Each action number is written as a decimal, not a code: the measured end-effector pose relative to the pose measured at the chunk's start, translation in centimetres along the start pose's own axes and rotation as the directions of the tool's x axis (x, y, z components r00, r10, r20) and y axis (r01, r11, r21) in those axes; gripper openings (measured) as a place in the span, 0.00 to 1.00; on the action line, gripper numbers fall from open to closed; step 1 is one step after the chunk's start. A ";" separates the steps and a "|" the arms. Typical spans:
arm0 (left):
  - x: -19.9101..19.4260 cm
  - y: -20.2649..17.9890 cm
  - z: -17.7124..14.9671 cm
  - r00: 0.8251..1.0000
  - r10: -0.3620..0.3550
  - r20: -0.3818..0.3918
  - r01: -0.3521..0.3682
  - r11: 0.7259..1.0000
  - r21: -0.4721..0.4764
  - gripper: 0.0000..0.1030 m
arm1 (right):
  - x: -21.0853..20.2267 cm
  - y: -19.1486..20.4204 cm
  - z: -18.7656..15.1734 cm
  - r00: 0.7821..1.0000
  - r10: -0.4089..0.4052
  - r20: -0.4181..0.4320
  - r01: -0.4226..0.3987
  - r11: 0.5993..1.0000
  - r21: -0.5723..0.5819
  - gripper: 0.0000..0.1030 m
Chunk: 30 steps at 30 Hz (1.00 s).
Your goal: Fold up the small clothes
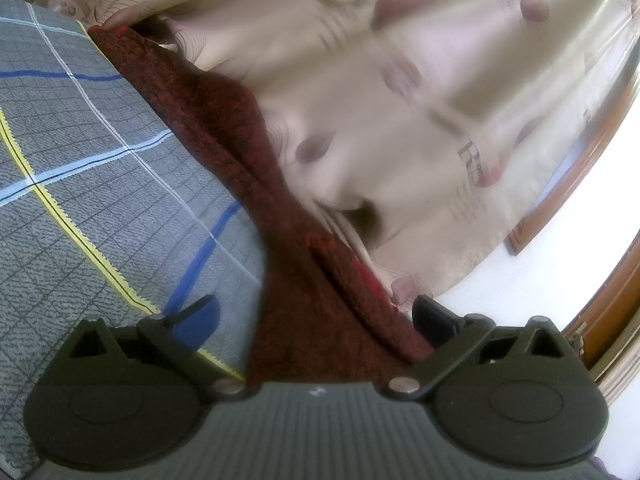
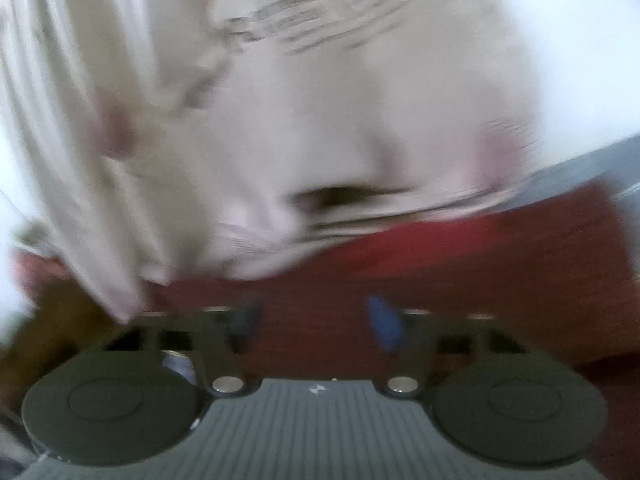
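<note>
Left claw (image 1: 316, 312) tilted, spread around red garment (image 1: 224, 132)

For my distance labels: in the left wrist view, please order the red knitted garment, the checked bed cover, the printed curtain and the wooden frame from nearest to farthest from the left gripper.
1. Red knitted garment, between the jaws of the left gripper.
2. Checked bed cover, on the left, under the garment.
3. Printed curtain, behind the garment.
4. Wooden frame, far right.

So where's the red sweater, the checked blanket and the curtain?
red sweater (image 1: 224, 128): left wrist view, on the middle of its long dark red knit strip.
checked blanket (image 1: 80, 160): left wrist view, on a grey square near the yellow stripe.
curtain (image 1: 400, 100): left wrist view, on a pale, blurred fold.
</note>
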<state>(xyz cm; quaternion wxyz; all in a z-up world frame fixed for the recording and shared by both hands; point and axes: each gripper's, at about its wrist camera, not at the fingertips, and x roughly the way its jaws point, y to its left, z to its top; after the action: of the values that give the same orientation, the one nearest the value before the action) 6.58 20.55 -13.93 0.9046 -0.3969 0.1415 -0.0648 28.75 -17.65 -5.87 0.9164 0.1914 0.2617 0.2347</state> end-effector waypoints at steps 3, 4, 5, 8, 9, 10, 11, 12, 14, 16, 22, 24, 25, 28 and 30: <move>-0.1 0.0 0.0 1.000 0.003 -0.002 -0.003 1.000 0.005 1.00 | -1.6 -5.3 1.1 0.982 -0.188 -0.006 0.189 0.981 0.055 0.24; -0.1 -0.1 0.0 1.000 0.004 -0.002 -0.004 1.000 0.006 1.00 | -1.9 -7.0 1.4 0.972 -0.234 -0.017 0.234 0.968 0.085 0.24; -0.1 -0.1 -0.1 1.000 0.006 -0.002 -0.006 1.000 0.007 1.00 | -1.9 -8.6 1.4 0.963 -0.268 -0.040 0.271 0.955 0.118 0.23; 0.0 -0.1 0.0 1.000 0.009 -0.005 -0.009 1.000 0.013 1.00 | -1.3 -11.8 0.3 0.941 -0.305 -0.145 0.324 0.937 0.133 0.00; 0.0 -0.2 0.0 1.000 0.010 -0.006 -0.010 1.000 0.015 1.00 | -1.5 -12.2 0.1 0.945 -0.296 -0.137 0.313 0.941 0.126 0.00; 0.0 -0.2 0.0 1.000 0.010 -0.007 -0.010 1.000 0.016 1.00 | -1.5 -12.5 0.3 0.948 -0.283 -0.143 0.302 0.944 0.131 0.00; 0.0 -0.2 -0.1 1.000 0.009 -0.006 -0.009 1.000 0.017 1.00 | -1.7 -12.4 0.6 0.948 -0.284 -0.145 0.303 0.944 0.132 0.00; 0.0 -0.2 -0.1 1.000 0.009 -0.005 -0.008 1.000 0.017 1.00 | -2.1 -12.2 1.2 0.948 -0.295 -0.120 0.309 0.943 0.123 0.03; 0.0 -0.1 -0.1 1.000 0.007 -0.002 -0.007 1.000 0.016 1.00 | -3.0 -11.2 2.8 0.954 -0.299 -0.031 0.300 0.950 0.087 0.19; 0.1 -0.2 -0.1 1.000 0.011 -0.003 -0.011 1.000 0.018 1.00 | -2.8 -11.3 4.6 0.956 -0.294 0.017 0.292 0.954 0.066 0.19; 0.1 -0.1 -0.2 1.000 0.011 -0.007 -0.011 1.000 0.021 1.00 | 2.8 -14.6 7.4 0.947 -0.317 -0.044 0.319 0.946 0.050 0.19; 0.1 -0.1 -0.1 1.000 0.015 -0.012 -0.014 1.000 0.024 1.00 | 4.3 -15.0 6.9 0.930 -0.357 -0.088 0.358 0.934 -0.005 0.16; 0.1 -0.1 -0.1 1.000 0.017 -0.015 -0.016 1.000 0.023 1.00 | 5.3 -15.3 6.7 0.912 -0.384 -0.144 0.385 0.923 -0.021 0.12; 0.0 -0.1 0.7 0.999 0.039 -0.030 -0.039 0.999 -0.015 1.00 | 4.9 -14.9 6.9 0.898 -0.414 -0.148 0.417 0.909 -0.016 0.09; -0.3 0.1 2.2 1.000 0.020 -0.020 -0.021 0.998 -0.055 1.00 | 2.3 -12.9 6.8 0.927 -0.370 -0.053 0.372 0.928 0.016 0.24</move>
<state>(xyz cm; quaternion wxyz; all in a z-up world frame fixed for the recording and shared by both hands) 6.97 22.23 -12.45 0.8924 -0.4197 0.1561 -0.0556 38.65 -28.53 -7.53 0.9351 0.1445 0.3183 0.0585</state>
